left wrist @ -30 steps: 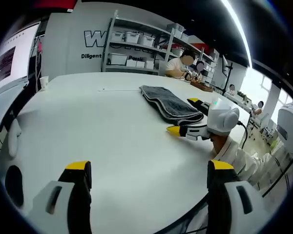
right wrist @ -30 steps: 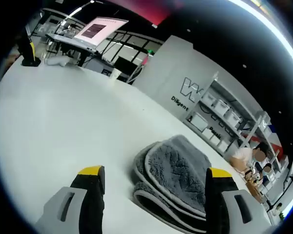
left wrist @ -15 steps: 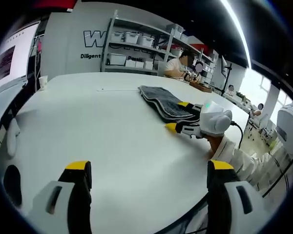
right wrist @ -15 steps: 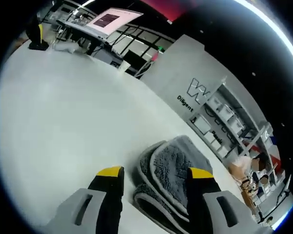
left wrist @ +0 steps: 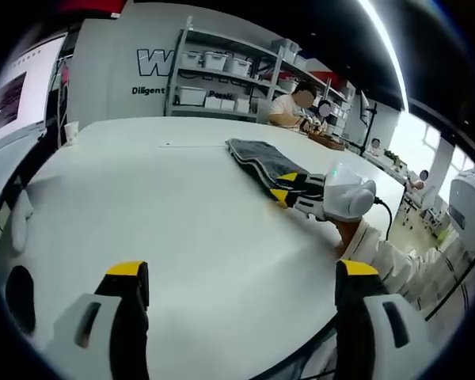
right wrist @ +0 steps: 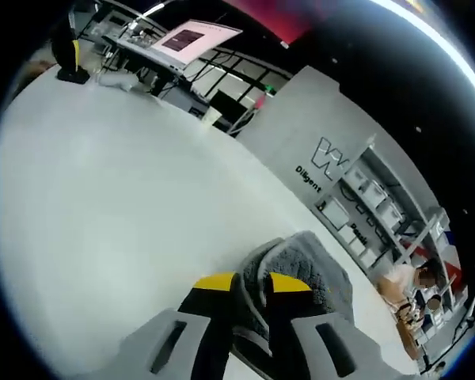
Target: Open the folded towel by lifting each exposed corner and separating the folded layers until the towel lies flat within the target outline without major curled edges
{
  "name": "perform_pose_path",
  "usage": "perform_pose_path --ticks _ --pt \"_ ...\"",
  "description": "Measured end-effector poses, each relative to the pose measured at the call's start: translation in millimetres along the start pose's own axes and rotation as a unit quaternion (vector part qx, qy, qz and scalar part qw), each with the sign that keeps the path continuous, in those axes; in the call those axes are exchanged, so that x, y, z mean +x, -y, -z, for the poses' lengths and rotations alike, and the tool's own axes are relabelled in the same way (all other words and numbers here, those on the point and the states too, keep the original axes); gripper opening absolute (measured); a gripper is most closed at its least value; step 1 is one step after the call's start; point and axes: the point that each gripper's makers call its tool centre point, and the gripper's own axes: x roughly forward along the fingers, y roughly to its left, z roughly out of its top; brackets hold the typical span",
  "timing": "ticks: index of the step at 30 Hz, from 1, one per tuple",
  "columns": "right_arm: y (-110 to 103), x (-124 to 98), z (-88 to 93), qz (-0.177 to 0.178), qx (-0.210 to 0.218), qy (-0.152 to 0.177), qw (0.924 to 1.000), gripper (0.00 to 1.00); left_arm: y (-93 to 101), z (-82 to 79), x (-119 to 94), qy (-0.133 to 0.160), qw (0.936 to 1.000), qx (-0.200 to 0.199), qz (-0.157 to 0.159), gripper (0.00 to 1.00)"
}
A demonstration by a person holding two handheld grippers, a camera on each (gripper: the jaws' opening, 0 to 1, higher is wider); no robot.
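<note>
1. Towel first: a dark grey, plush folded towel with a pale grey trimmed edge lies on the broad, round-edged white table, toward its far side in the left gripper view, stacked in several layers

2. The right tool, white-bodied with yellow-tipped black jaws, has its jaws drawn close together on the near edge of the towel; a fold of grey pile and its light trim sits between the yellow tips

3. From the left gripper view, that same right tool is at the towel's nearest corner, with a white sleeve behind it reaching in from the right

4. The left tool is held low over the near part of the table, well apart from the towel, its jaws standing wide with nothing between them

5. Beyond the table stands a grey metal shelving rack loaded with white bins against a grey wall with white lettering; people sit at a bench to the right of the rack

6. A slanted monitor screen shows at the far end in the right gripper view
</note>
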Motion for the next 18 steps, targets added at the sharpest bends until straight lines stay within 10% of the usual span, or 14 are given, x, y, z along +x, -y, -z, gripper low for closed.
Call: perform_pose_path --ticks 18 --pt "5.4 -3.7 -0.7 0.011 -0.008 0.009 0.9999 0.00 1.5 0.6 -0.1 -0.002 1.0000 0.003 0.002 0.96"
